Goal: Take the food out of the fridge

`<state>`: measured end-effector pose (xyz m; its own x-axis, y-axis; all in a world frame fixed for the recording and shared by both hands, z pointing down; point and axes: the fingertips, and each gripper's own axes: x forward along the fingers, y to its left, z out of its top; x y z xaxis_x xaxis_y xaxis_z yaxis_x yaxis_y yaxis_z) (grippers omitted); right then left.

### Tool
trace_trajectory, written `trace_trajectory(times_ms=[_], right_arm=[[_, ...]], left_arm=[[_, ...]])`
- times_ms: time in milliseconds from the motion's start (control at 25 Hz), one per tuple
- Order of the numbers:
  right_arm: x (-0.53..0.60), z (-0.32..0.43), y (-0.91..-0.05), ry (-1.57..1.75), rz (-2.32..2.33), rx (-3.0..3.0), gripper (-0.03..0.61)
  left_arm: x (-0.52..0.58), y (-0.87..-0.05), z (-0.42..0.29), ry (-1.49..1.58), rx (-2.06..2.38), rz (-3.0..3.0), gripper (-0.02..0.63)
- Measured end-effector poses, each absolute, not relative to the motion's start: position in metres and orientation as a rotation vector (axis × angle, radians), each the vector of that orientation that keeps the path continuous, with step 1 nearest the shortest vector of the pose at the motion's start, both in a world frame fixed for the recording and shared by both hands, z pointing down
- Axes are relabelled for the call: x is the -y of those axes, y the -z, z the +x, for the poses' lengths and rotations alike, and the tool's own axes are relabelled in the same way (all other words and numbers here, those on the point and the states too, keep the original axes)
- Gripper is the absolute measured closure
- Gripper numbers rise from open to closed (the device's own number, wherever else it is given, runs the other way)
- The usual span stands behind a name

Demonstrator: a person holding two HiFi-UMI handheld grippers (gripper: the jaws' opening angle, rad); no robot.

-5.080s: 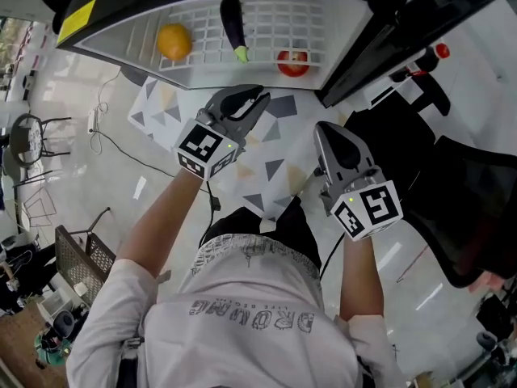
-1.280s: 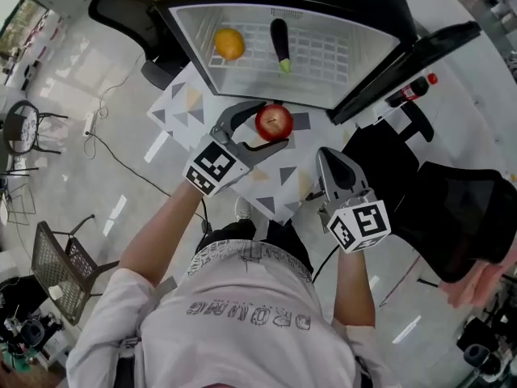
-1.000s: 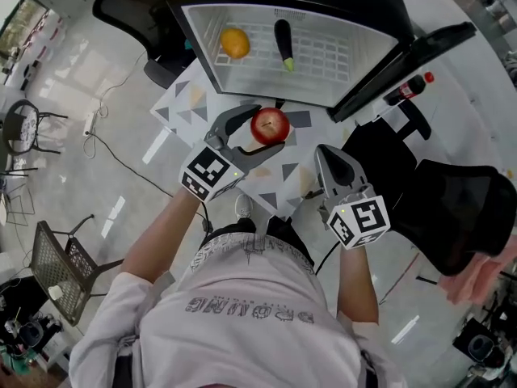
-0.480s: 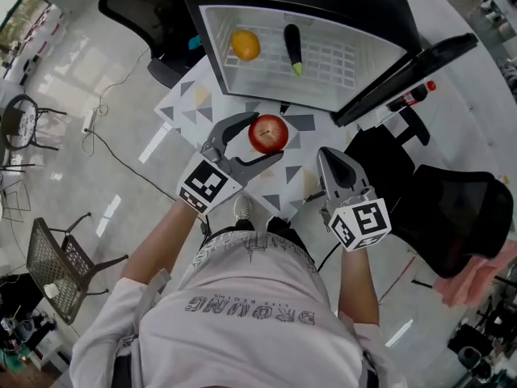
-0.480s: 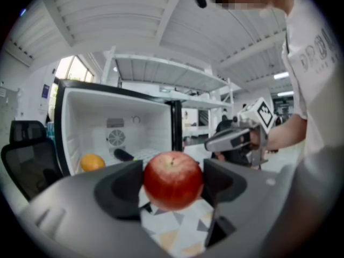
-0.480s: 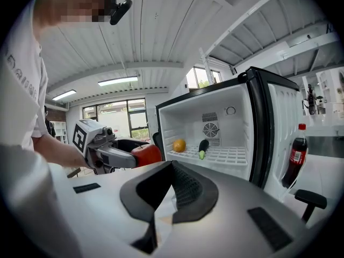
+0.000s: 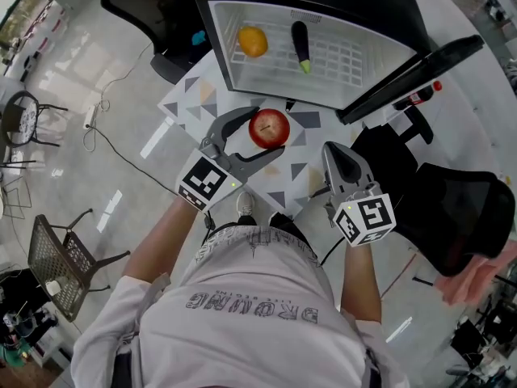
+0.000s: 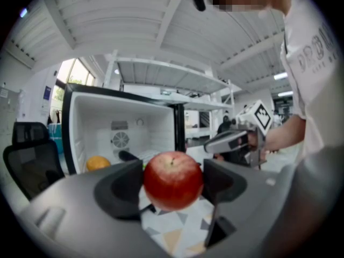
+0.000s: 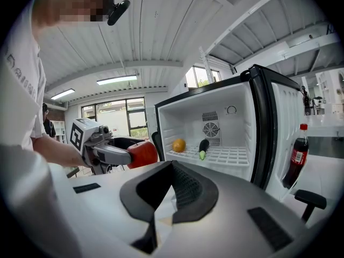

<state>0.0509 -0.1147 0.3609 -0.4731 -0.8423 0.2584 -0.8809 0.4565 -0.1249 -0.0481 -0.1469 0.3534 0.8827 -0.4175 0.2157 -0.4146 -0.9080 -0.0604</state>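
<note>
Holding apple (image 8: 172, 180) clamped in left gripper (image 7: 270, 129), outside fridge (image 7: 212, 23), above table (image 7: 198, 103); right gripper (image 7: 333, 148) closed, empty; we see slip risk: round apple, narrow contact; orange (image 7: 253, 42), eggplant (image 7: 301, 45) on shelf.

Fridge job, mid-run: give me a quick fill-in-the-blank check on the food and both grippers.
1. The left gripper is shut on the ____.
2. On the fridge shelf, the orange lies beside the ____.
3. The right gripper, jaws together, holds ____.
Missing words: apple; eggplant; nothing.
</note>
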Motion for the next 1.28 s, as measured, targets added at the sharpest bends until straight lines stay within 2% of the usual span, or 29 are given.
trace_trajectory(times_ms=[1280], right_arm=[[0.136,0.050,-0.372,-0.360,1.451,2.524,0.580]], left_arm=[[0.166,-0.372,-0.047,0.379,-0.692,-3.080,0.258]])
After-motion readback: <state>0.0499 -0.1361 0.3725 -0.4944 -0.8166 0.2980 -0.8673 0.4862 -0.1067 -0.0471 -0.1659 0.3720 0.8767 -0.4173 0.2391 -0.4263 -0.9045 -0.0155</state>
